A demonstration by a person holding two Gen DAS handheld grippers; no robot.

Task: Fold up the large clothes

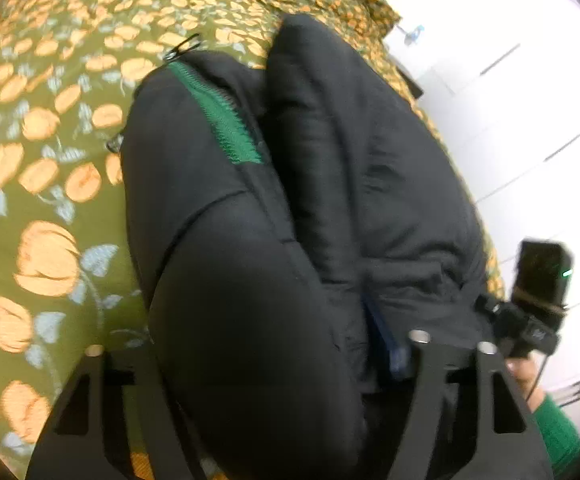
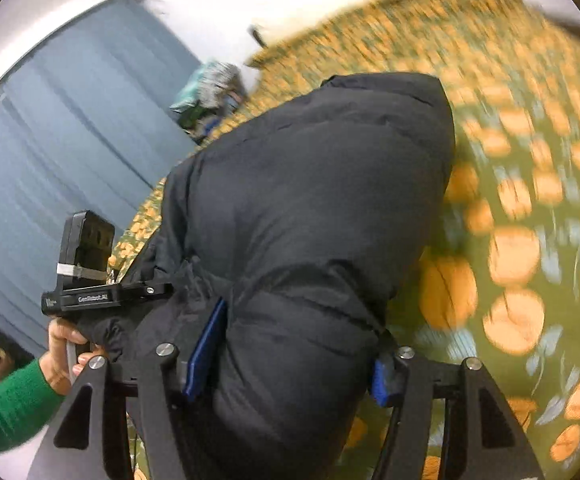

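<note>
A bed point(image 1: 30, 184) draped in an olive spread printed with orange fruit and pale blue leaves is seen beneath and beyond both grippers, and on it a bulky black puffer jacket point(image 1: 298, 184) is piled, bunched into thick rolls that run forward from the fingers. In the left wrist view the padding is wedged between the fingers of the left gripper point(image 1: 258, 360); a blue pad is pressed against the fabric on the right side, so a fold of the jacket is taken to be grasped, though the other pad is buried and cannot be seen. In the right wrist view the right gripper point(image 2: 290, 364) is clamped on a fat roll of the same jacket, with blue pads point(image 2: 206, 348) biting into the quilting on both sides. Ahead of the left gripper and a little to its left, a strip of green zipper tape point(image 1: 220, 116) is laid open along the jacket's edge, and a metal pull is seen at its far end. To the left of the right gripper, a hand point(image 2: 64, 350) in a green sleeve is wrapped round the handle of the other device. A blue curtain point(image 2: 62, 132) is hung further left, behind it. Both views are smeared.
</note>
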